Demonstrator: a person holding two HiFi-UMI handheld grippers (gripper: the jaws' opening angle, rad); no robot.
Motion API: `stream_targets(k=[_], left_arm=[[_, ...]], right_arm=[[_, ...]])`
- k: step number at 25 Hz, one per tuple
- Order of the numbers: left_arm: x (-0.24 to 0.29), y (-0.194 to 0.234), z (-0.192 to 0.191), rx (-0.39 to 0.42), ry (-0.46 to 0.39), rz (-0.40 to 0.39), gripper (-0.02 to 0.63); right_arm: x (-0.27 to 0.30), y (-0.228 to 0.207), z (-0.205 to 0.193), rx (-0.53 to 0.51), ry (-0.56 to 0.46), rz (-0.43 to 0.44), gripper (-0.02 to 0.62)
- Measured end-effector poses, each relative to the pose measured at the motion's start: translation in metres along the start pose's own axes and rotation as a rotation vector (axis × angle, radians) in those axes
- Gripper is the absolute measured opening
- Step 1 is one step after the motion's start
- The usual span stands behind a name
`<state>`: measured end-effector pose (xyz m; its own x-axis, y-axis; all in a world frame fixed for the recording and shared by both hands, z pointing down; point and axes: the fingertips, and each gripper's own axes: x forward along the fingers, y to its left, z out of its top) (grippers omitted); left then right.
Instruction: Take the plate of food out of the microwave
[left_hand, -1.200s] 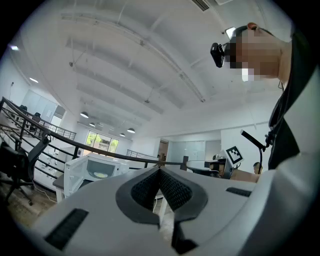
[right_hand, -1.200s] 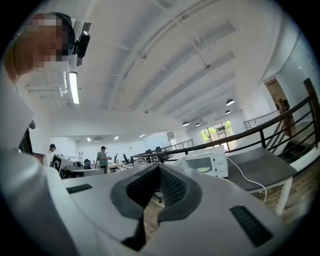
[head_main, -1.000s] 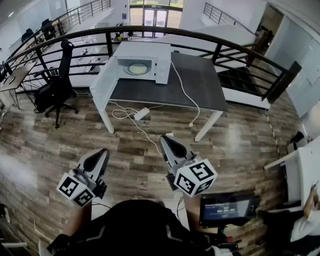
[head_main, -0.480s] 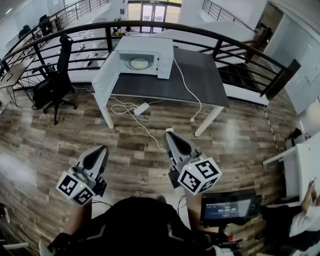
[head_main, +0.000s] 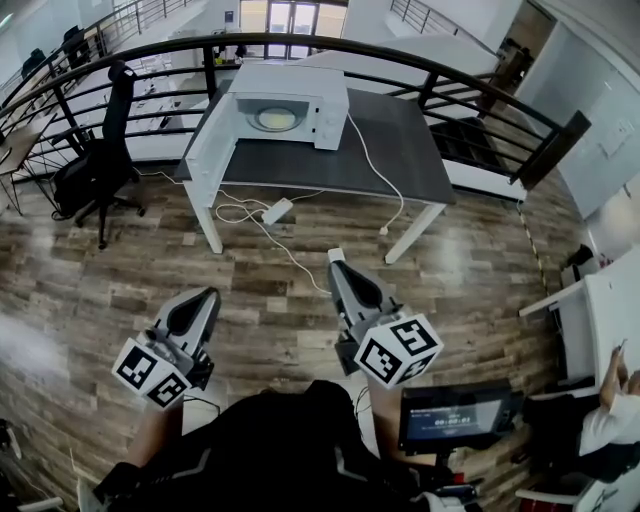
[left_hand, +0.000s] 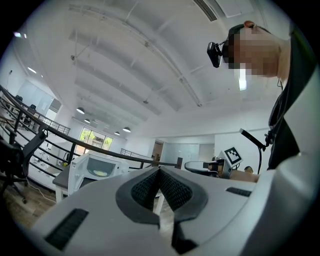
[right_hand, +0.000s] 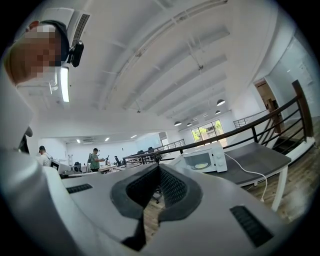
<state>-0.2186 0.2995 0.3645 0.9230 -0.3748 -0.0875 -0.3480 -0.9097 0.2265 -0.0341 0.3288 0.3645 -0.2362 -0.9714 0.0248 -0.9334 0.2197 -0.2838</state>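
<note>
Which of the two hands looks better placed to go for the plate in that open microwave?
Right, probably. Both grippers are far from the table with jaws shut, but the microwave has its open door jutting out on the side of the left gripper, while the right gripper has an unblocked line to the plate.

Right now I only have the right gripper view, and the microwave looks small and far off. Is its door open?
Observer: Yes. The head view shows the door swung out to the left of the microwave, and the plate of food sits inside.
Operator: Is anything on the floor on the way there?
Observer: A white power strip lies on the floor between you and the table.
Operator: And the left tongs?
Observer: The left tongs are shut, with nothing between them.
</note>
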Motion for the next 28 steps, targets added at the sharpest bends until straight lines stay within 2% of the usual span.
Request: stream_targets(k=[6,11,20,28], left_arm=[[-0.007,0.02,0.006,-0.003,-0.008,-0.007,0.002],[0.0,0.029,0.005,0.006,0.004,0.0,0.002],[0.05,0.061,0.011,0.023,-0.009,0.062,0.002],[0.122,0.093,0.013,0.03,0.003,0.1,0.002]], right_arm=[[0.021,0.016,-0.005,-0.01,0.016,0.003,0.0],[0.039,0.005,-0.001,0.014,-0.002,0.013,0.0],[0.089,-0.036,0.018,-0.007,0.0,0.089,0.0],[0.129,-0.104,0.039,0.0,0.006,0.111,0.0]])
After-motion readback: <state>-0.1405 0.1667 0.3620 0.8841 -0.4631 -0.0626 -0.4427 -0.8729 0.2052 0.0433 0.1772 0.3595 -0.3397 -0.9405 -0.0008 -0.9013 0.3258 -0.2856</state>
